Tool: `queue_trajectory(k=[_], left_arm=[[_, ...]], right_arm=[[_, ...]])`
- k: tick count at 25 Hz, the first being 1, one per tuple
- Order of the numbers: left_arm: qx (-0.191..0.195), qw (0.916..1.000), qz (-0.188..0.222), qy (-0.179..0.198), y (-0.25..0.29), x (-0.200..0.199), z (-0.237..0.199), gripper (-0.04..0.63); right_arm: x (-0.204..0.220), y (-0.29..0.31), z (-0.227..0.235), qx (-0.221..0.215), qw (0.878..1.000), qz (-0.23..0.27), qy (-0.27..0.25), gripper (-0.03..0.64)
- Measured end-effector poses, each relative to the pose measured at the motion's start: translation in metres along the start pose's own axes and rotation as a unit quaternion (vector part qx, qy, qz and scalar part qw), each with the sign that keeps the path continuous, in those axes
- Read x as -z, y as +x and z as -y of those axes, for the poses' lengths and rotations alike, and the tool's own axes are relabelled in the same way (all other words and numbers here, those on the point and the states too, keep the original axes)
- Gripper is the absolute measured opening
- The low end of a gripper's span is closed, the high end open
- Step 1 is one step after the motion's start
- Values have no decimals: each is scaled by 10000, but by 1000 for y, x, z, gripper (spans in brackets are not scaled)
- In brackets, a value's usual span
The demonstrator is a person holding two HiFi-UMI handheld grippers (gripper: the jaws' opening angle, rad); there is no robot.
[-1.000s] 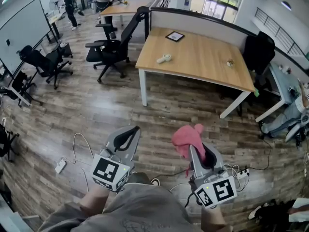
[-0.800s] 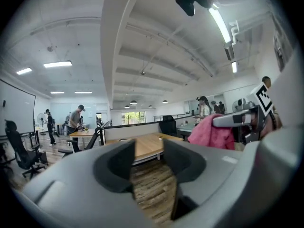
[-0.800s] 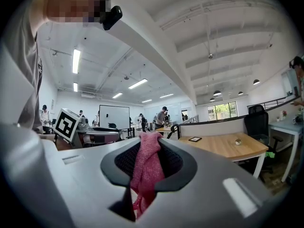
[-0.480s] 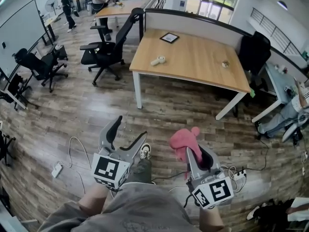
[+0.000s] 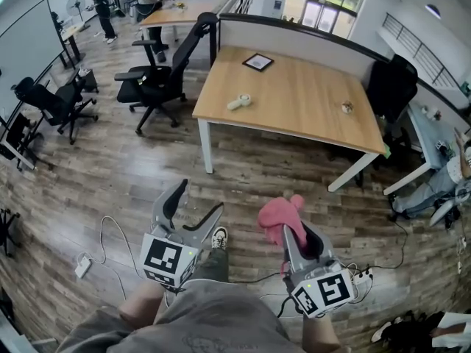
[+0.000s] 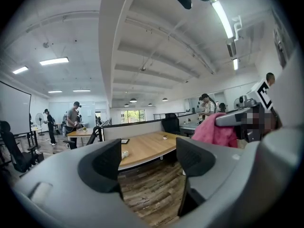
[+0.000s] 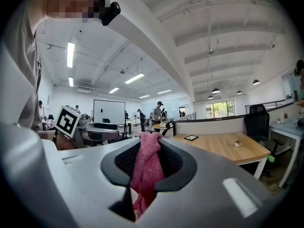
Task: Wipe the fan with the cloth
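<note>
A: We note the left gripper [image 5: 197, 197] with its jaws wide apart, nothing between them, only floor [image 5: 132, 168] beyond.

B: Agreed. The right gripper [image 5: 296, 232] is clamped on the pink cloth [image 5: 278, 213], which bunches up above the tips.

A: The wooden table [image 5: 309, 101] stands well ahead of us. A small white object [image 5: 238, 102] lies on it, too small for us to say whether it is the fan.

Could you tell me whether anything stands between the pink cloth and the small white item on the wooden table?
Nothing visible does. Only open floor lies between the right hand-held gripper, shut on the pink cloth, and the table; the white item, possibly the fan, lies near its front edge. The black chair stands aside.
</note>
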State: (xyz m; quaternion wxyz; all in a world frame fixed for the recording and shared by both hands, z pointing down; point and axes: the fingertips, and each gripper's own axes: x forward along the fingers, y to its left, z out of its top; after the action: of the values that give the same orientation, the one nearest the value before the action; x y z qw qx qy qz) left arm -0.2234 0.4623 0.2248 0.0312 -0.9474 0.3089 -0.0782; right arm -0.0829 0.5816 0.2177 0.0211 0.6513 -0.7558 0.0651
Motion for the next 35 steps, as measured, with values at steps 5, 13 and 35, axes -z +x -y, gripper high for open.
queue_trajectory(k=[5, 13, 35], left_arm=[[10, 10000, -93, -25, 45, -3, -42, 359], [183, 9994, -281, -53, 130, -5, -112, 359], [199, 9974, -671, -153, 255, 18, -227, 359]], right_arm=[[-8, 57, 20, 13, 9999, -108, 84, 75], [-22, 160, 60, 106, 9993, -320, 149, 75], [-32, 341, 125, 5, 9974, -718, 16, 75]])
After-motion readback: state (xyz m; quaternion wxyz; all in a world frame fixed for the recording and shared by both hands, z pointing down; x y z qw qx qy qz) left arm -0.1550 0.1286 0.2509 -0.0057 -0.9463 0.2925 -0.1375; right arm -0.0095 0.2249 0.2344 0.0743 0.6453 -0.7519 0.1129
